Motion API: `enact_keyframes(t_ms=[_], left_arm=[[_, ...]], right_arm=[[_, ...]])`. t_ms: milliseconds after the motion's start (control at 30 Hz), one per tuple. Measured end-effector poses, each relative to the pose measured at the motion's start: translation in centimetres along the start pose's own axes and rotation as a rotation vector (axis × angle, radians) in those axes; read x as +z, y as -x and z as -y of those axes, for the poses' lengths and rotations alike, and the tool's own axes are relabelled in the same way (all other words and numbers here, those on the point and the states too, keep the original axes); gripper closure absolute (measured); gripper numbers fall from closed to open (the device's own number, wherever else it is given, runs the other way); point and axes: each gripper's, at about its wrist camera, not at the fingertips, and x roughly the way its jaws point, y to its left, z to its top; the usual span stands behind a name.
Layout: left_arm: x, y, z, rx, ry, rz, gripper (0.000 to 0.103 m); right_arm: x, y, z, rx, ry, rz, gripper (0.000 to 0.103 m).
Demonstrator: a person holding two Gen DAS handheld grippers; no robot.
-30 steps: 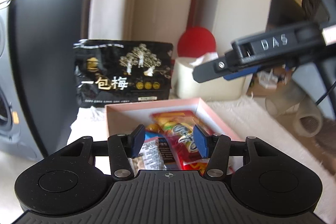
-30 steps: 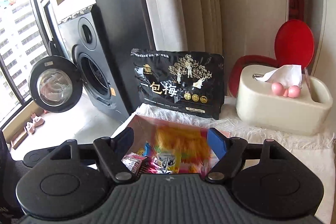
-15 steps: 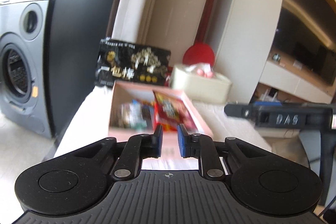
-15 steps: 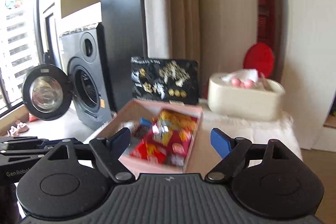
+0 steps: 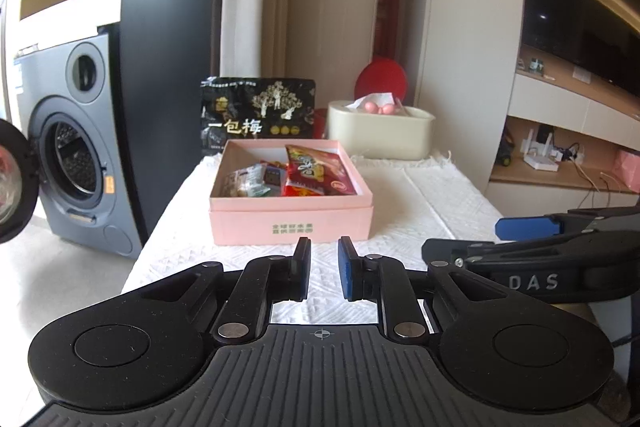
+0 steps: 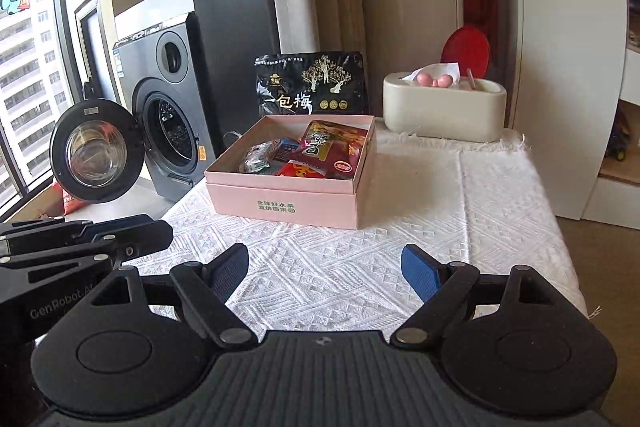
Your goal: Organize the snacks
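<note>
A pink box (image 5: 291, 223) (image 6: 286, 203) stands on the white-clothed table and holds several snack packets, with a red packet (image 5: 316, 171) (image 6: 328, 151) on top. A large black snack bag (image 5: 258, 115) (image 6: 312, 85) stands upright behind the box. My left gripper (image 5: 324, 269) is empty with its jaws nearly closed, a narrow gap between them, held back from the box's front. My right gripper (image 6: 325, 271) is open and empty over the cloth, in front of the box. Each gripper shows at the edge of the other's view.
A cream tissue holder (image 5: 380, 135) (image 6: 442, 107) with a red disc behind it stands at the back right. A washing machine (image 5: 76, 147) (image 6: 168, 123) with its door open stands left of the table. The table's cloth (image 6: 460, 227) runs to the right edge.
Both grippers have pulled back from over the pink box to in front of it. My left gripper's jaws have closed to a narrow gap. My right stays open.
</note>
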Motion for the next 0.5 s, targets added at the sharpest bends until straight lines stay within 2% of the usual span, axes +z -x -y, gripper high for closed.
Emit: enact_keyframes(t_ms=[500], left_arm=[[-0.43, -0.40, 0.84, -0.009, -0.018, -0.075, 0.084]], right_arm=[[-0.61, -0.13, 0.03, 0.000, -0.014, -0.038, 0.019]])
